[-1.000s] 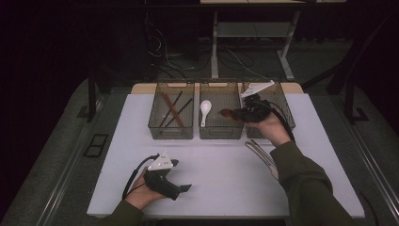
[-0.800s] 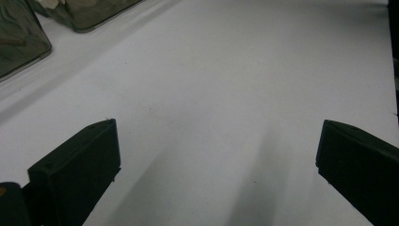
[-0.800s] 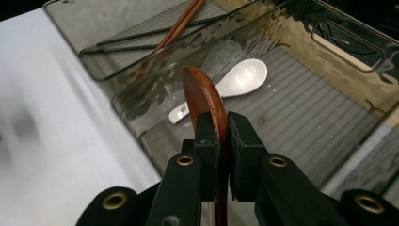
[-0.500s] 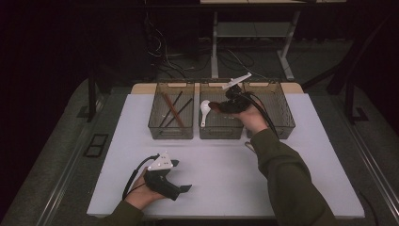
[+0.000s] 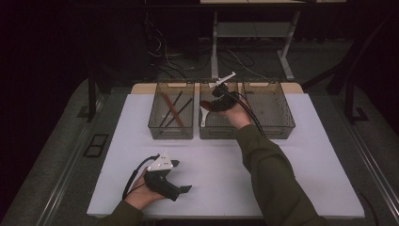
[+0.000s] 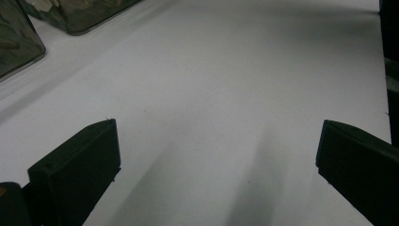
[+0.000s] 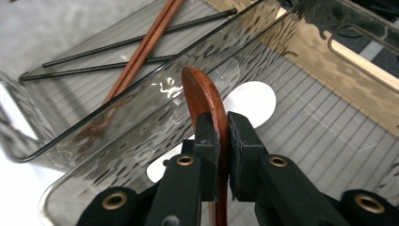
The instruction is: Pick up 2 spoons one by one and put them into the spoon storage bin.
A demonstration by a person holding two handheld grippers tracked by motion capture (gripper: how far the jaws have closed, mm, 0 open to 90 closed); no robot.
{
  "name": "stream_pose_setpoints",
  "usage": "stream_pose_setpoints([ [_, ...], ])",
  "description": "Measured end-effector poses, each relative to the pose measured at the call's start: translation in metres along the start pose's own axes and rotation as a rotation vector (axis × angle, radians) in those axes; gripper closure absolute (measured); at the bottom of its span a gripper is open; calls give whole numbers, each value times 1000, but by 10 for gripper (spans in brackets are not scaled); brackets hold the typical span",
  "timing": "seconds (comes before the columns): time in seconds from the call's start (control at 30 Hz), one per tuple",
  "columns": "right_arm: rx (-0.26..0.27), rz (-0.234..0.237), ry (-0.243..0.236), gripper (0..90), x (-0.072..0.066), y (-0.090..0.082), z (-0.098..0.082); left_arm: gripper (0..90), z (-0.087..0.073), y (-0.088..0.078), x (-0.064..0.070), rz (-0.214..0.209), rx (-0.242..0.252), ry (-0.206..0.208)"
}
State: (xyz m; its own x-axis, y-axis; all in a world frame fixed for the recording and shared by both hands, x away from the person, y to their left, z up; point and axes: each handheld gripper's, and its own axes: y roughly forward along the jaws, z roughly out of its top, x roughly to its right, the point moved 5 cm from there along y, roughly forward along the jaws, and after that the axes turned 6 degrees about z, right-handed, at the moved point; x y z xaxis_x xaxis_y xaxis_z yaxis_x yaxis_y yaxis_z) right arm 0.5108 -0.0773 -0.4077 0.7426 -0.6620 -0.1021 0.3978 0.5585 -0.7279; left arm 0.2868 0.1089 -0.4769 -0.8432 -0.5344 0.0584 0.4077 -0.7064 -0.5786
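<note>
Brown wood shows between the pads of the right hand-held gripper (image 7: 219, 136): it pinches a wooden spoon (image 7: 207, 96) on edge, the bowl rising past the jaw tips. In the high view this hand-held gripper (image 5: 221, 100) hangs over the middle bin (image 5: 217, 133), the landmark for everything else. A white spoon (image 7: 251, 101) lies on the ribbed floor of that bin, directly under the held spoon. To the left of the middle bin stands a second bin (image 5: 171, 132) with brown and black chopsticks (image 5: 171, 109) in it; to the right of the middle bin stands a third bin (image 5: 270, 113), which looks empty.

The left hand-held gripper (image 5: 164, 176) rests on the white bench (image 5: 226, 188) well in front of the middle bin, its jaws spread wide with nothing between them, as the left gripper view makes plain.

The step in hand appears to be sorting cutlery by kind: the wooden spoon is being carried to join the white one. The next move likely calls for lowering the spoon inside the middle bin's walls, clear of the rim and of the white spoon, and then parting the jaws so it drops flat on the floor.
</note>
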Motion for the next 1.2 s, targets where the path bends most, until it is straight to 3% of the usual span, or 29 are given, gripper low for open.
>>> stream_pose_setpoints([
  [0.13,3,-8,19,814,0,5,0,0,0,0,1,-3,-2,-5],
  [0.17,6,-5,25,753,1,5,0,0,0,0,1,-4,-2,-5],
  [0.3,12,-22,27,650,2,4,-1,0,0,0,1,-4,-4,-1],
  [0.47,26,-29,29,574,3,-2,-2,0,-1,1,1,-3,-9,5],
  [0.57,36,-21,31,539,3,-7,-3,0,-1,1,2,-4,-3,-10],
  [0.87,79,36,40,479,0,-29,-5,0,-1,0,0,-2,-12,4],
  [1.2,90,73,2,444,-5,-59,-22,0,0,1,1,-1,-4,-13],
])
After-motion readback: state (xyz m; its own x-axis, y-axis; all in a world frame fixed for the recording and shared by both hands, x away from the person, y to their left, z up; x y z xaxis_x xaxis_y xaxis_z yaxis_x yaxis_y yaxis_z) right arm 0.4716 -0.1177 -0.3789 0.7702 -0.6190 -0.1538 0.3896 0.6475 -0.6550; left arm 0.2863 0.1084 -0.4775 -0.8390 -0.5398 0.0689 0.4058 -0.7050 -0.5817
